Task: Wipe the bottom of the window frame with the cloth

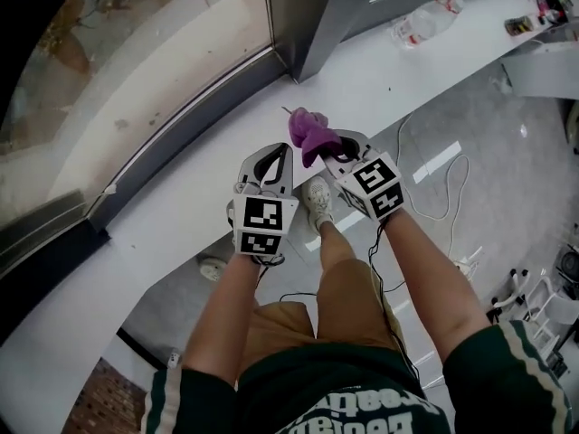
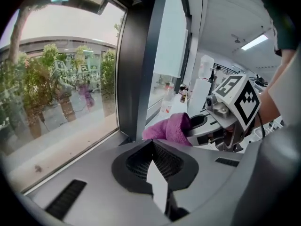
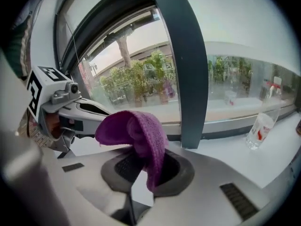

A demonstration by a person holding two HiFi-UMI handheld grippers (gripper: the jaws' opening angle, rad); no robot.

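Observation:
A purple cloth hangs bunched from my right gripper, which is shut on it above the white sill. In the right gripper view the cloth droops over the jaws of the right gripper. My left gripper is just to its left, shut with nothing in it. In the left gripper view the left gripper has its jaws together, and the cloth is beyond to the right. The dark bottom rail of the window frame runs diagonally ahead of both grippers.
A dark upright mullion meets the sill at the corner ahead. A clear plastic bottle lies on the sill at the far right. Cables trail over the grey floor below. The person's legs and shoe are under the grippers.

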